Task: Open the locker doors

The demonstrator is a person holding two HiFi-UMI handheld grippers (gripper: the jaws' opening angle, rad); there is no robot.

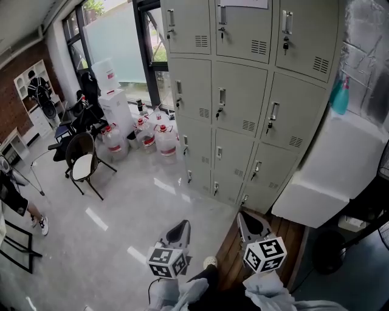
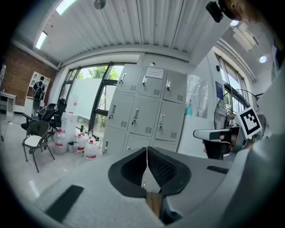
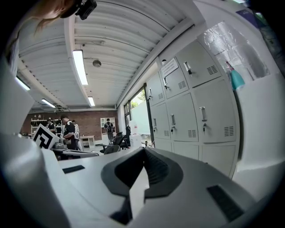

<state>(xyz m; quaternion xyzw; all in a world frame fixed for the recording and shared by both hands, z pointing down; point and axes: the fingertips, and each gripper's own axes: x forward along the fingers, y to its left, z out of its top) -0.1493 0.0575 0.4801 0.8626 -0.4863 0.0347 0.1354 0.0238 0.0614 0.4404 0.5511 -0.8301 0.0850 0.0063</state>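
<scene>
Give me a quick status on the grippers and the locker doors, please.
Left gripper shut, empty; right gripper shut, empty. Grey metal locker doors all closed, untouched. Clear plastic water jugs stand left of them, not blocking.

No words or numbers are legible from here. At twelve o'clock a white sheet [image 1: 244, 3] sits on a locker door [image 1: 243, 30], its print too small. At ten o'clock the water jugs [image 1: 165, 141] wear blurred red labels.
</scene>
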